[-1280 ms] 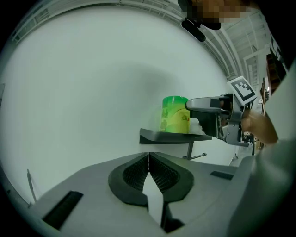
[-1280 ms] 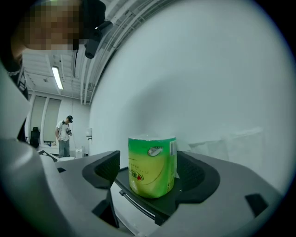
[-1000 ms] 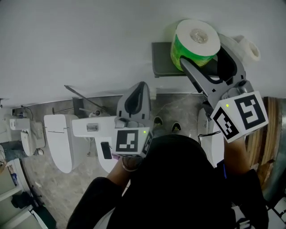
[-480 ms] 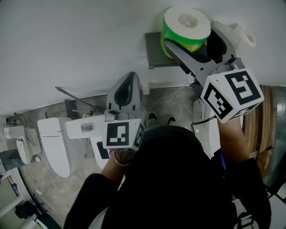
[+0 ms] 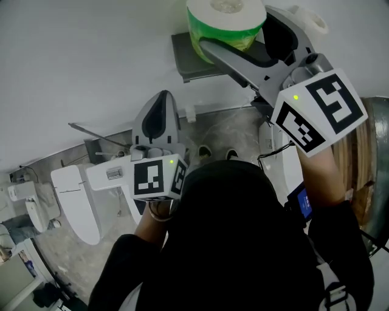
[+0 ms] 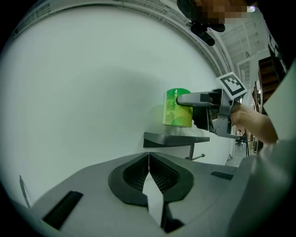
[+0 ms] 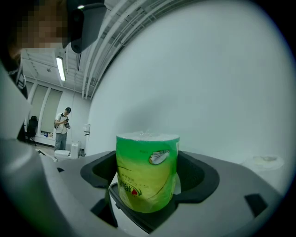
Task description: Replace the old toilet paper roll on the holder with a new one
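Observation:
A new roll in green wrap (image 5: 226, 24) (image 7: 147, 172) stands upright between the jaws of my right gripper (image 5: 237, 30) (image 7: 147, 181). The jaws have just been opening wider, and their pads lie against the roll's sides. In the left gripper view the roll (image 6: 178, 107) hangs a little above the dark wall shelf (image 6: 172, 138) (image 5: 189, 61). A small white old roll (image 5: 307, 18) sits right of that gripper by the wall. My left gripper (image 5: 157, 109) (image 6: 148, 159) is lower and to the left, its jaws shut with nothing between them.
White wall fills the background. Below stand a toilet (image 5: 76, 194) and a grey tiled floor (image 5: 219, 130). A wooden panel (image 5: 364, 152) runs along the right edge. A metal bar (image 6: 198, 156) sticks out under the shelf. A person (image 7: 62, 125) stands far off.
My right gripper and the green roll have risen toward the top of the head view. The left gripper stays in about the same spot.

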A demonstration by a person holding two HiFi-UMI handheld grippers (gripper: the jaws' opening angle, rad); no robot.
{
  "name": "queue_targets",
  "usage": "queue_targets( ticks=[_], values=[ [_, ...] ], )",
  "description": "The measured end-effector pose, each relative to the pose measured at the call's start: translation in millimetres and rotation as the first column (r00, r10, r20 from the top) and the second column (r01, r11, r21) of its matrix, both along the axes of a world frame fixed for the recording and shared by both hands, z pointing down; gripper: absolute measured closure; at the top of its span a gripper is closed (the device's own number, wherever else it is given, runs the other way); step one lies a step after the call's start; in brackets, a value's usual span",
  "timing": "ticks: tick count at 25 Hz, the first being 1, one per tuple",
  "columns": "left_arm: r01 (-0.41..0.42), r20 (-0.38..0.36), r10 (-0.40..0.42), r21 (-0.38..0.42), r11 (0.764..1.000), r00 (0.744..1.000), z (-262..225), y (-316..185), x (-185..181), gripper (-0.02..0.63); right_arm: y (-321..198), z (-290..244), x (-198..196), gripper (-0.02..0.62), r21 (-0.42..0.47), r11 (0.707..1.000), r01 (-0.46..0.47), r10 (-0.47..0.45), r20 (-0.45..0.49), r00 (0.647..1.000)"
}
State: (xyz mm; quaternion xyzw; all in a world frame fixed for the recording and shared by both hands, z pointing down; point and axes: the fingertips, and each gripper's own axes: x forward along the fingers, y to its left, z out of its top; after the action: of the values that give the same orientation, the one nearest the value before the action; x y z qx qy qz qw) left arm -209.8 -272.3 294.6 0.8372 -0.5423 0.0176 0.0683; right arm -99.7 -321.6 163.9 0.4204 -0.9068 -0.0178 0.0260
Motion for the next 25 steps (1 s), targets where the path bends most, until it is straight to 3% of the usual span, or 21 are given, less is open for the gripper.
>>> queue_targets(
  ticks=[11, 17, 25],
  values=[
    [0.013, 0.021, -0.013, -0.012, 1.000, 1.000, -0.6, 12.5, 19.9, 0.583, 31.4, -59.8, 22.8, 0.195, 0.136, 0.989, 0.055, -0.065, 0.071, 0.995],
    [-0.003, 0.016, 0.004, -0.010, 1.000, 1.000, -0.9, 18.4, 48.8, 0.583, 56.5, -94.7, 51.3, 0.195, 0.221, 0.973, 0.068, -0.096, 0.120, 0.988],
    [-0.067, 0.013, 0.067, -0.023, 0.997, 0.998, 2.2, 28.1, 97.6, 0.583, 76.7, -119.2, 129.6, 0.195, 0.308, 0.949, -0.075, 0.047, 0.097, 0.994]
  ],
)
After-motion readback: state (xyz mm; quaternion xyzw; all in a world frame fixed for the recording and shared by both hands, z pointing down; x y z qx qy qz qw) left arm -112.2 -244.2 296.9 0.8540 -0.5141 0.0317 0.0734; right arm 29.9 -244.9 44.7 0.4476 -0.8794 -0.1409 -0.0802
